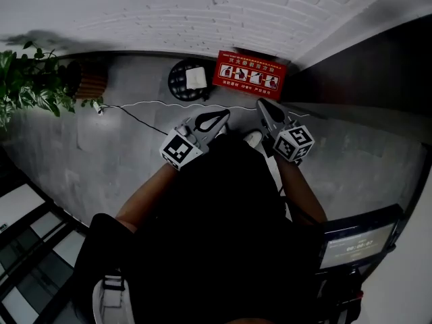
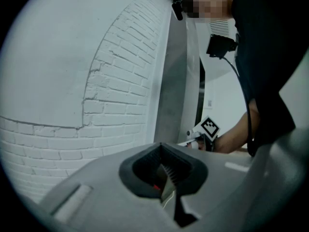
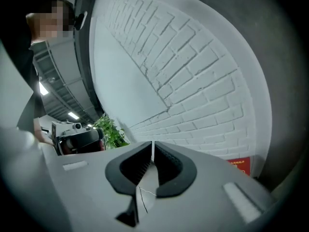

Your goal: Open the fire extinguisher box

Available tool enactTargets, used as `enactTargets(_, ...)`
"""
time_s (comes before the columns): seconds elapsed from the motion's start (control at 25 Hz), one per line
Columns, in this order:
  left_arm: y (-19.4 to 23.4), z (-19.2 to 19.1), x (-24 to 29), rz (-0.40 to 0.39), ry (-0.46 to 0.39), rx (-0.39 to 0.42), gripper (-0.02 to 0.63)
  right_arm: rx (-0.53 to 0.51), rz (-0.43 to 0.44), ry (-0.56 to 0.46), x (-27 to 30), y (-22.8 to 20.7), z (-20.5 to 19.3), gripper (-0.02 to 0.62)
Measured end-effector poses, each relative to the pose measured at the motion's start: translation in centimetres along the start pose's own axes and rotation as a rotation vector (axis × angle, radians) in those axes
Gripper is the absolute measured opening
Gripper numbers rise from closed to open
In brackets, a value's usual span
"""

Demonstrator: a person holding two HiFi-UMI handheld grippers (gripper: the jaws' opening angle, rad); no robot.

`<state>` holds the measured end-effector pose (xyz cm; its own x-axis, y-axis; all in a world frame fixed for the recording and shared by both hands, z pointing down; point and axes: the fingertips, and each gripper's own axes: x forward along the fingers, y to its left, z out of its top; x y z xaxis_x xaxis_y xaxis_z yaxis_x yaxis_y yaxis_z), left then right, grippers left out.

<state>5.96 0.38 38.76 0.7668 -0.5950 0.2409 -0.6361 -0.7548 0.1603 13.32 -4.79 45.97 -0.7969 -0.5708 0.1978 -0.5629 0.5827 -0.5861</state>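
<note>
A plant stands far left. The left gripper has its jaws pressed together, empty. The right gripper, likewise closed on nothing, hangs just short of the red fire extinguisher box, which sits at the foot of the white brick wall.

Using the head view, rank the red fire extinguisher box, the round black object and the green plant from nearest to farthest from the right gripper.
1. Red fire extinguisher box, against the wall, just beyond the right gripper.
2. Round black object, left of the box.
3. Green plant, at the far left edge.
</note>
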Motion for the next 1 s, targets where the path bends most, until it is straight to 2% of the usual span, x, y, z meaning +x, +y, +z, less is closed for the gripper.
enactTargets(0.08, 0.7, -0.7, 0.3, -0.007, 0.022, -0.023, 0.002, 0.03, -0.025, 0.01, 0.6, -1.3, -0.7, 0.011)
enactTargets(0.32, 3.9, -5.3, 2.4, -0.011, 0.014, -0.036, 0.002, 0.128, -0.11, 0.055, 3.0, -6.2, -4.5, 0.023)
enactTargets(0.6, 8.2, -11.0, 4.9, 0.037, 0.057, -0.077, 0.002, 0.301, -0.218, 0.072, 4.7, -11.9, -10.9, 0.034)
enactTargets(1.0, 8.7, -19.1, 8.8, 0.014, 0.115, -0.143, 0.002, 0.556, -0.377, 0.066, 5.4, -20.7, -22.1, 0.077)
